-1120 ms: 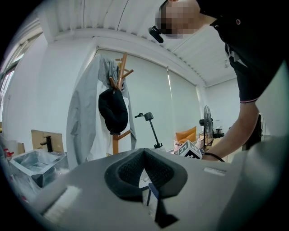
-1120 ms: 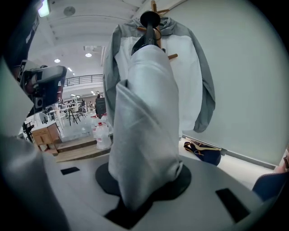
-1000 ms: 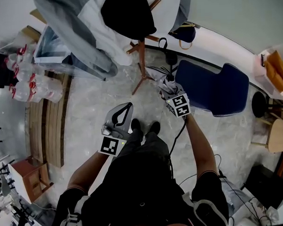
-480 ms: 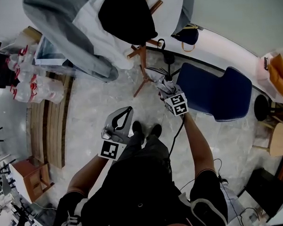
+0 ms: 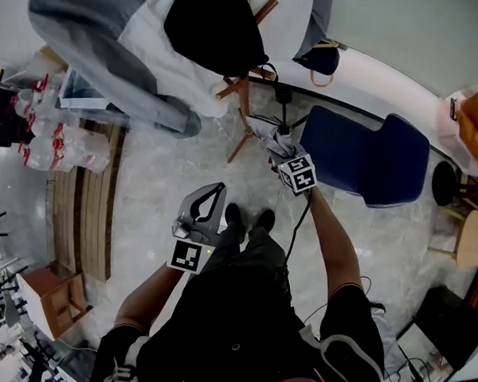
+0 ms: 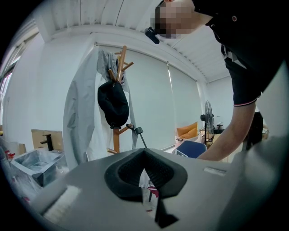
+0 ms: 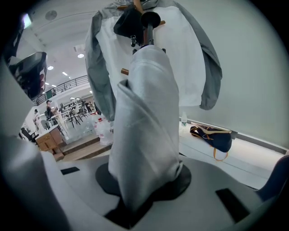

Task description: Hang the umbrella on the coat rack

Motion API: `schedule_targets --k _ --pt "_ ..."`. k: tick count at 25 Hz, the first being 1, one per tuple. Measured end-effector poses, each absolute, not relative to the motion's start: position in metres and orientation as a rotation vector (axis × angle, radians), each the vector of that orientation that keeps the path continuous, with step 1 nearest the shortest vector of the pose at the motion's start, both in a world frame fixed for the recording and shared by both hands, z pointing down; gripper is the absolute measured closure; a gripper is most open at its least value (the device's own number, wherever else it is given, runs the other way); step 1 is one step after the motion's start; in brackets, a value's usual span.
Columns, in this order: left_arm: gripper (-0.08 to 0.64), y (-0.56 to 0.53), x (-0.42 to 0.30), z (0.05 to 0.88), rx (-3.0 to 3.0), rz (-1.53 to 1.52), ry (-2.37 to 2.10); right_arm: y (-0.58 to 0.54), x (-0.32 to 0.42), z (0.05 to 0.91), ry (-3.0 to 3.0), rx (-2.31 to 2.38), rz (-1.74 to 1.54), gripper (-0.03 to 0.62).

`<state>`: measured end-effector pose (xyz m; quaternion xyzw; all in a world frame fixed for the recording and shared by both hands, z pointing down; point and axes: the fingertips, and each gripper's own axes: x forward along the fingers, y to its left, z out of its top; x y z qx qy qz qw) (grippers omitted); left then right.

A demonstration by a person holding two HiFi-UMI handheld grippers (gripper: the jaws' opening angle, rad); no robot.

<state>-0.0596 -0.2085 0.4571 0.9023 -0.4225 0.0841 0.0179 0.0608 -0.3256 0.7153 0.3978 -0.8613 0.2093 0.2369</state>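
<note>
The right tongs (image 7: 143, 182) are clamped on a folded pale-grey fabric umbrella (image 7: 144, 122). Their black pads press its bunched cloth from both sides, with only a narrow gap between them. The umbrella runs straight out ahead of these tongs and ends in a black knobbed handle (image 7: 150, 20). In the right gripper view the handle overlaps the top of the wooden coat rack (image 5: 241, 107); whether it touches a peg cannot be told. In the head view the handle lies just beyond the right tongs, to the right of the rack's pole and splayed legs. A thin black wrist strap (image 5: 273, 71) loops off its far end.

The left tongs (image 5: 218, 187) are closed with nothing in them: the tips of their dark pads meet, leaving only the hollow behind them. They sit nearer the person than the right tongs, well apart from the umbrella, and point towards the rack.

On the rack, ahead of both tongs, hang a long grey-and-white coat (image 5: 131, 64) and a black cloth cap (image 5: 216, 29). To the right of the right tongs stands a dark blue upholstered chair (image 5: 372, 157). Beyond the right tongs, a navy bag with tan straps (image 5: 319, 60) lies by the wall. Left of the left tongs, a pack of clear water bottles (image 5: 51, 143) rests by a low wooden bench (image 5: 89, 208) on the pale marble floor (image 5: 159, 174).
</note>
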Motion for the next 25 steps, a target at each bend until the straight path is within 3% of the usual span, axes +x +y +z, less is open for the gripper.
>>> schedule_targets --k 25 --pt "0.560 -0.211 -0.057 0.479 2.790 0.349 -1.290 -0.369 0.025 0.777 -2.305 1.103 0.575 0.489"
